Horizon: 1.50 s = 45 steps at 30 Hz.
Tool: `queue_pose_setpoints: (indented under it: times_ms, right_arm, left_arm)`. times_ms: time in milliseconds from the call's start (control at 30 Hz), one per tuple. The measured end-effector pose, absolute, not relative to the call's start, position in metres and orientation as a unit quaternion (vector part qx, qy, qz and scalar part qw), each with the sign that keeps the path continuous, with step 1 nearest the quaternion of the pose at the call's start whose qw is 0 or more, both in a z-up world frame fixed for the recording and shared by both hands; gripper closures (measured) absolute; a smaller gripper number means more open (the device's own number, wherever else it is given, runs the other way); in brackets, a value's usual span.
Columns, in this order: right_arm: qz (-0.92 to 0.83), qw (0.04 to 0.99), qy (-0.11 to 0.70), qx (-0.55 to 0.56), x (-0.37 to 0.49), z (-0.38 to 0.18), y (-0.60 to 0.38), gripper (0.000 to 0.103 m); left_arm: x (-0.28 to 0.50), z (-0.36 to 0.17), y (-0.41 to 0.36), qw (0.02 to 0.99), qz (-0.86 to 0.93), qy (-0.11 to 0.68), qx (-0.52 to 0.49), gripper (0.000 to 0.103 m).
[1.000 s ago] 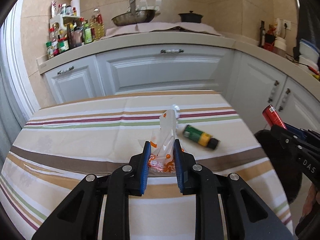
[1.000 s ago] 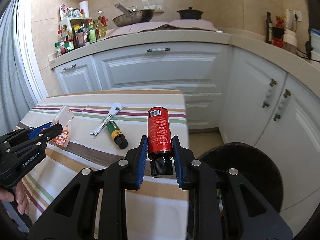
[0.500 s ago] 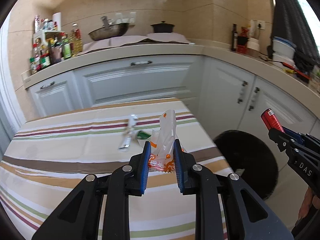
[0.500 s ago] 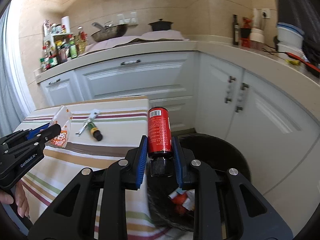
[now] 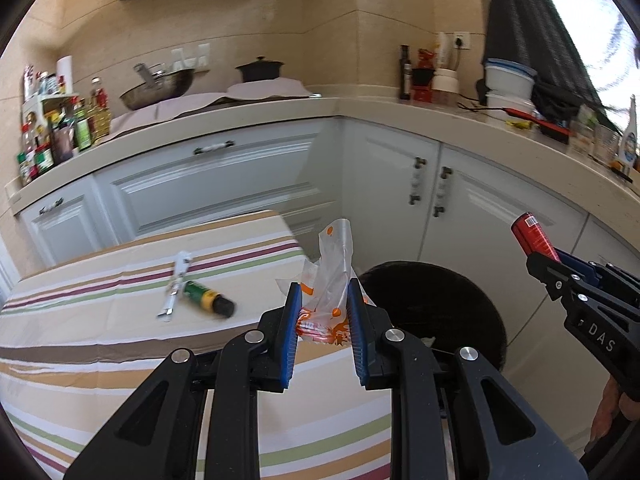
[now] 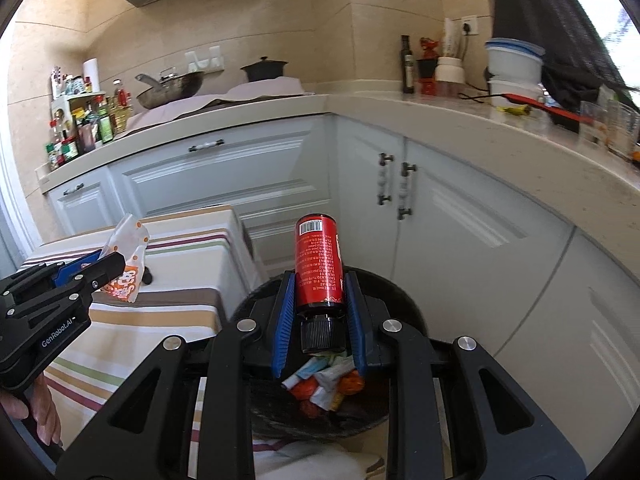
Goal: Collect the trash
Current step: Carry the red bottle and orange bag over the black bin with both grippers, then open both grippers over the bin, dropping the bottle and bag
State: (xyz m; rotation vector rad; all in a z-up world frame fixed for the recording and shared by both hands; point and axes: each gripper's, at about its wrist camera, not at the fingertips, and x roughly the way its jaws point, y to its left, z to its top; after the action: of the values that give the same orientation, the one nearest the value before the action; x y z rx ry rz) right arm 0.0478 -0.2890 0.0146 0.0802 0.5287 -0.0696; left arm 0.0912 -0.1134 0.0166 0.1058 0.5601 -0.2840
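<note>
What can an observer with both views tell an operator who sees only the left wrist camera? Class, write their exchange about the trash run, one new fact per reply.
Operator: I see a black bin past my wrapper. Is anything in it?
Observer: Yes. The right wrist view looks down into the bin and shows crumpled wrappers in the bottom.
Operator: Where does the red bottle sit relative to the bin?
Observer: The right gripper holds the red bottle over the bin's opening, cap toward the camera.
Operator: Is there a label on it?
Observer: A barcode is on the far end.
</note>
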Motion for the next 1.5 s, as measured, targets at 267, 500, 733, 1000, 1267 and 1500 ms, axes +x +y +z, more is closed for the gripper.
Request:
queue_pose_setpoints:
  times_ms: [267,500,733,1000,1267,1500]
  right_arm:
    - [-0.051,0.964,0.258,0.043,0.043,0.010,-0.305,0.079]
    - [-0.051,0.963,0.260,0.047,0.053,0.006,-0.309,0.079]
    - [-0.050,0.963,0.261,0.048,0.066,0.002,-0.312,0.079]
    - [-0.061,0.962,0.261,0.044,0.086,-0.007,-0.316,0.078]
    - [-0.074,0.956,0.278,0.052,0.101,-0.025,-0.322,0.063]
    - [-0.062,0.959,0.272,0.046,0.100,-0.017,-0.309,0.063]
  left_arm:
    - [0.091,0.015,-0.139,0.949,-0.156,0.267,0.058,0.079]
    - [0.097,0.012,-0.153,0.948,-0.165,0.265,0.063,0.079]
    - [0.109,0.010,-0.162,0.947,-0.171,0.264,0.063,0.079]
    - [0.131,0.001,-0.173,0.947,-0.173,0.266,0.053,0.067]
    - [0.144,-0.016,-0.171,0.943,-0.148,0.290,0.064,0.042]
    - [0.137,-0.007,-0.150,0.951,-0.126,0.276,0.061,0.034]
